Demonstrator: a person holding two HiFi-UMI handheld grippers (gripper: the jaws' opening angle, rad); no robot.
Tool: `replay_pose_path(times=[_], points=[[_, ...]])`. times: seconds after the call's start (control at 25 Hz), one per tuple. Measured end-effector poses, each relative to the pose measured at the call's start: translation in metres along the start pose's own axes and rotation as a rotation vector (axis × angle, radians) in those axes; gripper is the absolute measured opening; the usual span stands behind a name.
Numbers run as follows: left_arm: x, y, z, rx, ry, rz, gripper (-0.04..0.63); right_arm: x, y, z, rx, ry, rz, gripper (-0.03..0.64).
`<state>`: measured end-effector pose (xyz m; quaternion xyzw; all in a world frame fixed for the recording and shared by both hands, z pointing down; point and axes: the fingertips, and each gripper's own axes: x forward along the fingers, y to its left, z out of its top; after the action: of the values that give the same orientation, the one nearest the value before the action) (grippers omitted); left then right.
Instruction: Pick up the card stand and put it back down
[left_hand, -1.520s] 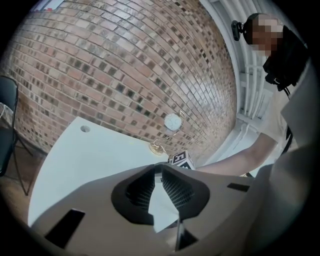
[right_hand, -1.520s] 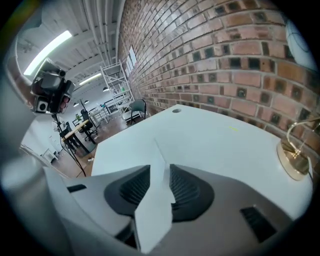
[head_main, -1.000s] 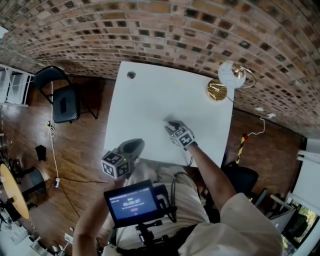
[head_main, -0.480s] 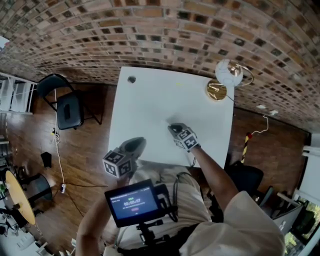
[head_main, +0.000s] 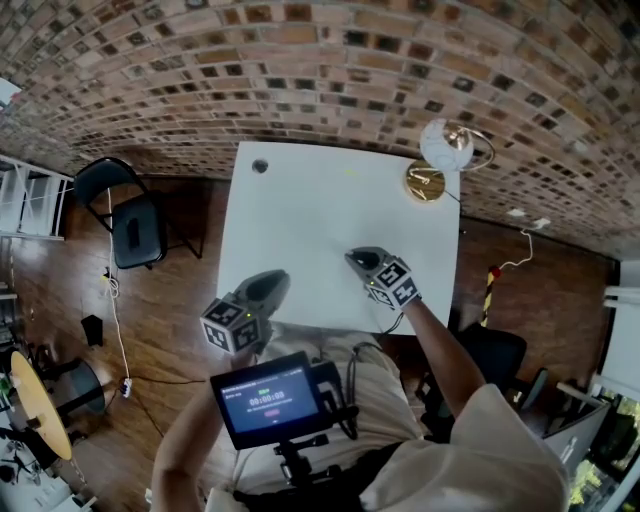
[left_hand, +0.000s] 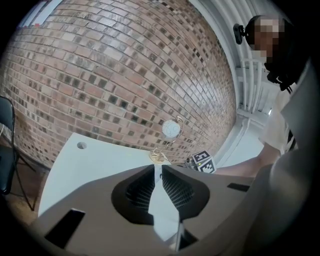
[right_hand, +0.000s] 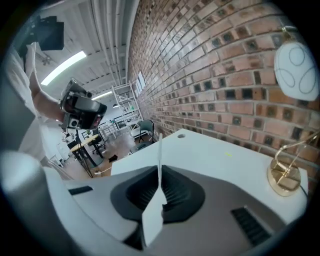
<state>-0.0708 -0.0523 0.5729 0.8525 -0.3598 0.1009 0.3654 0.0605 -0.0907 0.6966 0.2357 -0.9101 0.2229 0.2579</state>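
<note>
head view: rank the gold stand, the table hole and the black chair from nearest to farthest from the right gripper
1. gold stand, far right corner of the white table.
2. hole, far left corner.
3. black chair, on the floor off the left side.

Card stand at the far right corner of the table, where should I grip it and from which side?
Probably the thin wire stem just above the round gold base of the card stand, approached level from the near side. The base lies flat, leaving little for jaws to close on; the stem is narrow and exposed there.
</note>
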Motion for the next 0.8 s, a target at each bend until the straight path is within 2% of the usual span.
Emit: replay_pose_path(times=[0.16, 0.4, 0.64, 0.8], points=[[-0.007, -0.008, 0.020, 0.017, -0.044, -0.011, 0.044, -0.029, 0.009, 0.038, -0.043, -0.031, 0.027, 0.025], [-0.016, -0.016, 0.041, 0.018, -0.061, -0.039, 0.044, -0.068, 0.022, 0.091, -0.099, -0.063, 0.042, 0.025], [-0.017, -0.015, 0.076, 0.054, -0.116, -0.073, 0.044, -0.097, 0.029, 0.127, -0.132, -0.077, 0.038, 0.025], [-0.025, -0.023, 0.102, 0.034, -0.177, -0.089, 0.046, -0.114, 0.034, 0.147, -0.154, -0.076, 0.031, 0.023]])
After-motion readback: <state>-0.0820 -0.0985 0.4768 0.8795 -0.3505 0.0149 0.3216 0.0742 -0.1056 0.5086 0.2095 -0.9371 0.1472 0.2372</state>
